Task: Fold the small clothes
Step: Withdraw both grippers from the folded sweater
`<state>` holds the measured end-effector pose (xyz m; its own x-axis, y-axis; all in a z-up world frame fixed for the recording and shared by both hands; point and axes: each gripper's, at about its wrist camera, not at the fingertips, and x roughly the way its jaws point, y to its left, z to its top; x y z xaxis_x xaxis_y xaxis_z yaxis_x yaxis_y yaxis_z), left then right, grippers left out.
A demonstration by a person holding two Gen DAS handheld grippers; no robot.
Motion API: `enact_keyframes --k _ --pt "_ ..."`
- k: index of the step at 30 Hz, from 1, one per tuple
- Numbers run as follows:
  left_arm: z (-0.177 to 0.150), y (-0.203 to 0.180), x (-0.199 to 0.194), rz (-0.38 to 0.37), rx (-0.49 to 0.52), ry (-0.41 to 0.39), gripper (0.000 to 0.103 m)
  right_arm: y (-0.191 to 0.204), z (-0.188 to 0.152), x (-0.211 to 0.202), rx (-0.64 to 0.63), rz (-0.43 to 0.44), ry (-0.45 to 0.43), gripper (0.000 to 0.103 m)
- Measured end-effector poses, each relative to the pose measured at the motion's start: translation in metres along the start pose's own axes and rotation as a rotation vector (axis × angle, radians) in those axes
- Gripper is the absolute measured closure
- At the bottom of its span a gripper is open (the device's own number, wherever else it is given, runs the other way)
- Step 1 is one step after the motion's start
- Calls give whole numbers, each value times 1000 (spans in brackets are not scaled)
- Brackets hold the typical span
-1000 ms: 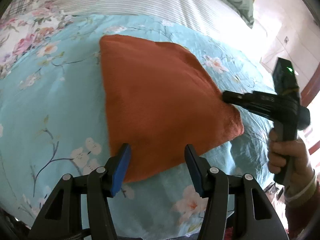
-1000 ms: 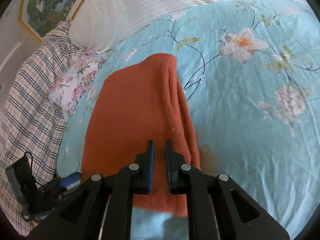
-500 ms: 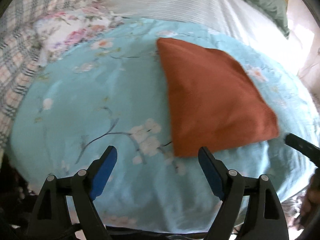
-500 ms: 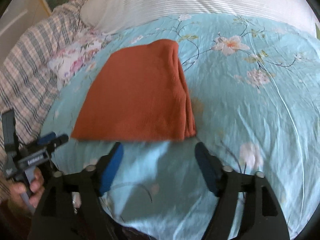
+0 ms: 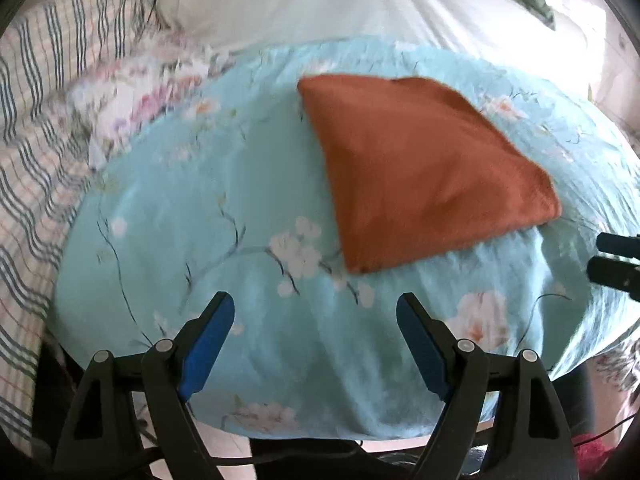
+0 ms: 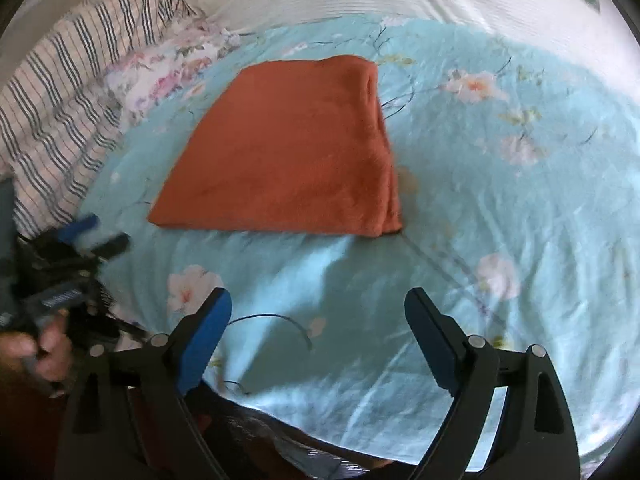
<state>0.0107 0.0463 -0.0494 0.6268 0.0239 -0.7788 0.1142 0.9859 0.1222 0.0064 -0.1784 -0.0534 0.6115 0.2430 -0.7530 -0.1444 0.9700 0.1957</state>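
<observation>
A rust-orange cloth [image 5: 424, 168] lies folded flat on the light-blue floral bedsheet [image 5: 192, 208]; it also shows in the right wrist view [image 6: 292, 152], with its stacked layer edges on the right side. My left gripper [image 5: 316, 316] is open and empty, held back near the bed's front edge, apart from the cloth. My right gripper [image 6: 318, 316] is open and empty, also drawn back from the cloth. The right gripper's tips [image 5: 616, 260] show at the left view's right edge; the left gripper [image 6: 80, 240] shows at the right view's left edge.
A white striped pillow [image 5: 360, 0] lies at the head of the bed. A plaid blanket [image 5: 28, 128] and a pink floral fabric [image 5: 132, 96] lie along the left. A thin dark cable [image 6: 276, 320] lies on the sheet near the front edge.
The right gripper let go of the cloth's near edge and opened wide. Both grippers pulled back from the cloth toward the front of the bed; the left opened wider.
</observation>
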Motion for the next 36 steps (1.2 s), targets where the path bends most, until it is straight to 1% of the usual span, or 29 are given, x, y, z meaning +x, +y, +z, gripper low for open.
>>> enact_keyframes --k 2,3,5,6,10,15,18,22,29,36 --pt "7 1 -10 -2 8 -18 19 6 5 -12 -37 -8 -42 13" --pt "12 0 -17 10 12 -32 19 7 7 -18 -41 -5 -64 12" --pt "17 0 -25 18 20 -54 18 8 12 -27 -56 6 -93 2" --pt "21 0 -27 24 28 -58 17 10 13 -30 -68 -3 -108 1" --pt "28 -2 -24 29 30 -53 15 14 18 -31 -111 -56 -138 1" --pt "31 -5 -1 40 22 11 15 14 21 -15 -110 -46 -96 1" --pt "32 -9 6 64 31 33 15 16 20 -5 -118 -37 -65 1" --pt "34 -11 13 74 46 54 15 18 21 5 -132 -24 -32 1" --pt "44 -11 18 68 41 59 15 14 40 13 -119 -1 -33 1" --pt "57 -10 16 56 36 36 15 15 60 13 -118 16 -58 1"
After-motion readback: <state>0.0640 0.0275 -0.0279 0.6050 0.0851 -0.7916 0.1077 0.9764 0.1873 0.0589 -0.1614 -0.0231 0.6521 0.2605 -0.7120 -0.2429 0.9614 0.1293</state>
